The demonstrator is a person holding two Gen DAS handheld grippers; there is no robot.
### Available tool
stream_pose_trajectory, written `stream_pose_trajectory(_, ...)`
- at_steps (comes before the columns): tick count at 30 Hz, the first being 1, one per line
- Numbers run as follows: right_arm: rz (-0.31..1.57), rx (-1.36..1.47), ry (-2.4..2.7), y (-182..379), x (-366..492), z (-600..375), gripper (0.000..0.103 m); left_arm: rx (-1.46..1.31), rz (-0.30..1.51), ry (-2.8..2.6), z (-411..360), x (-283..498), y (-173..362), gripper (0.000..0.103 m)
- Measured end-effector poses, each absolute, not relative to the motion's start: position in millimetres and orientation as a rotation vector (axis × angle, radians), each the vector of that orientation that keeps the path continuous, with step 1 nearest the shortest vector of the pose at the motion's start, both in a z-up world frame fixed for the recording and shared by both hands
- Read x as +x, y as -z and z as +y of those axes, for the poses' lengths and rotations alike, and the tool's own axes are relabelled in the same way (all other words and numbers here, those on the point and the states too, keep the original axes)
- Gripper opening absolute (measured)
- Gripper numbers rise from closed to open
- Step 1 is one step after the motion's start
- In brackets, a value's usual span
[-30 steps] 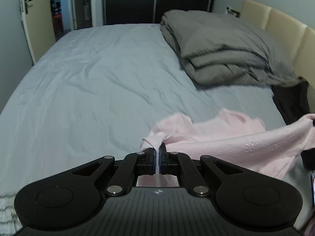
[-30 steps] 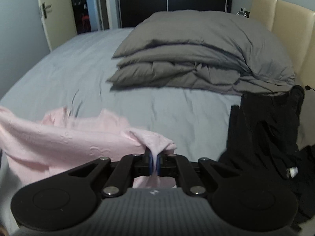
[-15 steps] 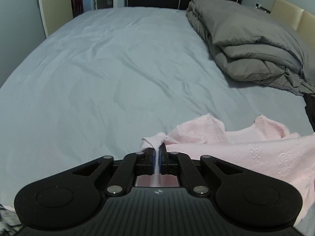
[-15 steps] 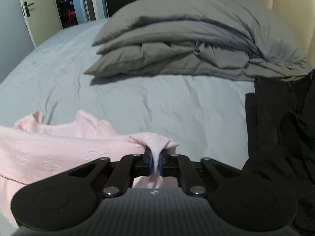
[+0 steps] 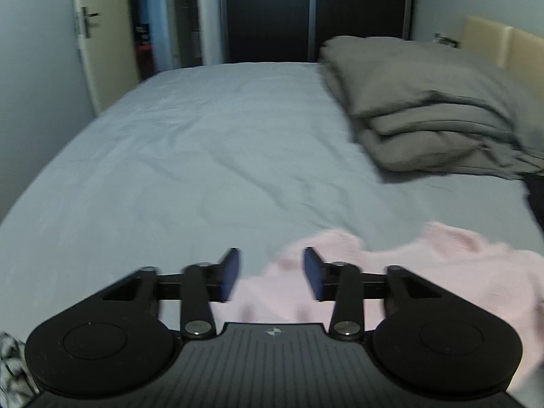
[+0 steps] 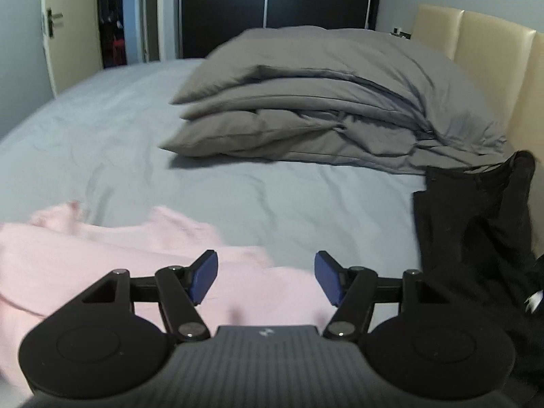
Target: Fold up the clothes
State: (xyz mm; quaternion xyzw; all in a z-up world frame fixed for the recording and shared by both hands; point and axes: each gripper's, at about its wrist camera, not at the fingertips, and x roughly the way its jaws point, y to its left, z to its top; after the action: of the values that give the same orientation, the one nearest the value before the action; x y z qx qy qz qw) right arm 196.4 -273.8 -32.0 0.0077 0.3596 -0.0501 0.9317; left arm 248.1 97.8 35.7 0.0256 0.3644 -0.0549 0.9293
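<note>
A pale pink garment (image 5: 425, 272) lies on the grey bed sheet (image 5: 204, 170) near the front edge. In the left wrist view it spreads from between the fingers to the right. My left gripper (image 5: 271, 273) is open, its blue pads apart just above the garment's left end. In the right wrist view the pink garment (image 6: 102, 258) lies at lower left and runs under the fingers. My right gripper (image 6: 266, 277) is open and empty above its right end.
A folded grey duvet (image 6: 323, 108) is piled at the back right of the bed (image 6: 102, 156). Black clothes (image 6: 476, 231) lie heaped at the right by the beige headboard (image 6: 493, 57). A patterned black-and-white fabric (image 5: 13, 363) shows at the lower left. An open door (image 5: 102, 44) stands beyond the bed.
Both grippers were shut on corners of the pink garment; now both have opened and let it go. The garment has dropped flat onto the sheet.
</note>
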Motion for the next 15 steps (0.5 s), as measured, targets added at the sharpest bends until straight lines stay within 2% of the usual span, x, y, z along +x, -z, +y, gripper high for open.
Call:
stream_pose_trajectory(4,0.704,0.038,0.044,27,170,-243,0.064,0.073,0.710,0.181,71,216,-44,0.017)
stream_pose_trajectory(5,0.692,0.063,0.037,28,162,-237,0.059,0.080,0.703,0.200,64,207,-44,0.015)
stream_pose_trajectory(8,0.692,0.142,0.032,42,141,-223,0.031,0.093,0.699,0.243,45,186,-36,0.014)
stream_pose_trajectory(15,0.712,0.095,-0.039,67,113,-197,0.029,0.133,0.791,0.322,12,153,6,0.013)
